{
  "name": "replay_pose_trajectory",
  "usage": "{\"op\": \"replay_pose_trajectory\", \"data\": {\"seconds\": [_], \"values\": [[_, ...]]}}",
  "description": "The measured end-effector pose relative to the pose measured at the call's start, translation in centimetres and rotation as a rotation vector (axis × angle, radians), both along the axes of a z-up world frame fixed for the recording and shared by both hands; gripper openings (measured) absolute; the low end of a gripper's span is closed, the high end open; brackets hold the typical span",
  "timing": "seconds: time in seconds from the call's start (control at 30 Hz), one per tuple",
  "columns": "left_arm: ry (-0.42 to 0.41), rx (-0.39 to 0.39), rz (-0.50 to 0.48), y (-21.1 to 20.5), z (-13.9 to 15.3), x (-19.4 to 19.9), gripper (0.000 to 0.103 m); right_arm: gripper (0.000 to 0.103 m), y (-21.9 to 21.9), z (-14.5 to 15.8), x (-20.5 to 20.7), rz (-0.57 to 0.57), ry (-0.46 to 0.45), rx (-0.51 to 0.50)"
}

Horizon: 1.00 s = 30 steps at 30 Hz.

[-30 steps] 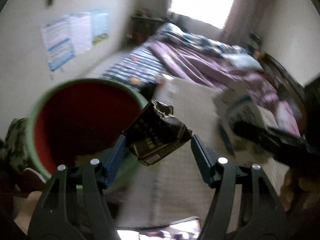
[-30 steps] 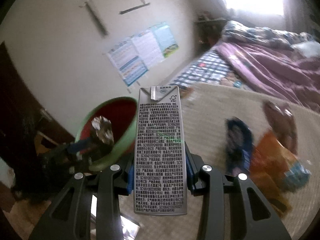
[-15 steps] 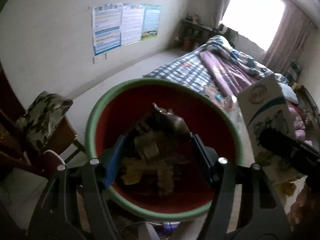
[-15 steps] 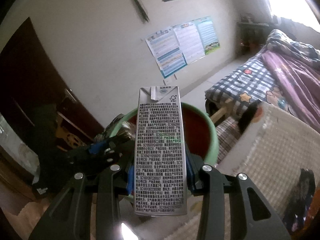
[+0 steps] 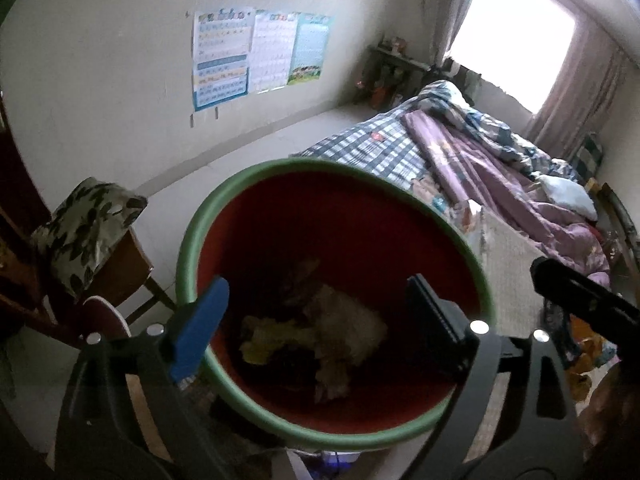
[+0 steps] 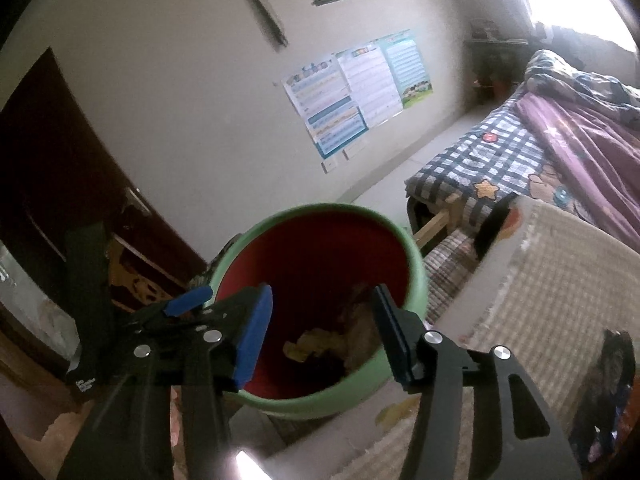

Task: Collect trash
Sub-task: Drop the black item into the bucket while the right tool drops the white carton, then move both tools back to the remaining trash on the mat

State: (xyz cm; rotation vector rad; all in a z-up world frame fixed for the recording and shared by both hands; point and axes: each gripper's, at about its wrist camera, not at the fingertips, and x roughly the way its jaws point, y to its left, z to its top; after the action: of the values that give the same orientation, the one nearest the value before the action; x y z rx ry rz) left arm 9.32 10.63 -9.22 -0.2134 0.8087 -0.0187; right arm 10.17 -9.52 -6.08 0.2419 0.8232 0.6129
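A round trash bin with a green rim (image 5: 192,236) and red inside stands beside the table. It holds several crumpled wrappers (image 5: 328,328). My left gripper (image 5: 320,320) hangs over the bin, open and empty. My right gripper (image 6: 320,332) is also open and empty above the bin (image 6: 416,264); trash (image 6: 320,344) lies inside below it. The left gripper's fingers (image 6: 188,300) show at the bin's left rim in the right wrist view. The right gripper's arm (image 5: 580,300) shows at the right edge of the left wrist view.
A table with a woven beige cloth (image 6: 560,300) stands right of the bin, with wrappers (image 6: 612,368) on its right edge. A bed (image 5: 480,160) lies behind. A chair with a leaf-print cushion (image 5: 80,232) stands left. A dark door (image 6: 48,168) is at the left.
Both grippers opened over the bin. The dark wrapper left my left gripper and the milk carton left my right gripper; both are now out of the fingers.
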Motion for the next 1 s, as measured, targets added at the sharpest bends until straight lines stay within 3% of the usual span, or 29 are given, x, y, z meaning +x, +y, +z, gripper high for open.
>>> {"op": "replay_pose_trajectory", "data": {"seconds": [0.07, 0.2, 0.33, 0.4, 0.5, 0.7, 0.8, 1.0], "values": [[-0.025, -0.005, -0.008, -0.2, 0.5, -0.3, 0.091, 0.054, -1.1, 0.5, -0.6, -0.021, -0.01, 0.003], [-0.153, 0.036, 0.011, -1.2, 2.9, -1.9, 0.097, 0.056, -3.1, 1.4, -2.6, -0.064, -0.058, -0.007], [-0.302, 0.052, 0.03, -3.0, 5.7, -4.1, 0.097, 0.066, -6.4, 2.4, -5.9, -0.123, -0.142, -0.028], [-0.326, 0.065, 0.036, -4.0, 6.6, -4.8, 0.097, 0.071, -7.8, 2.7, -7.3, -0.147, -0.171, -0.048], [-0.317, 0.082, 0.042, -6.3, 7.4, -5.5, 0.097, 0.078, -10.7, 2.6, -9.6, -0.201, -0.195, -0.07], [-0.334, 0.118, -0.109, -11.6, 6.5, -7.8, 0.097, 0.08, -17.7, 0.5, -14.2, -0.378, -0.14, -0.104], [-0.293, 0.149, -0.179, -14.2, 5.8, -8.3, 0.097, 0.08, -20.9, -1.2, -16.4, -0.463, -0.085, -0.16], [-0.221, 0.155, -0.312, -18.2, 4.0, -9.4, 0.097, 0.08, -24.5, -4.1, -18.0, -0.542, 0.045, -0.158]]}}
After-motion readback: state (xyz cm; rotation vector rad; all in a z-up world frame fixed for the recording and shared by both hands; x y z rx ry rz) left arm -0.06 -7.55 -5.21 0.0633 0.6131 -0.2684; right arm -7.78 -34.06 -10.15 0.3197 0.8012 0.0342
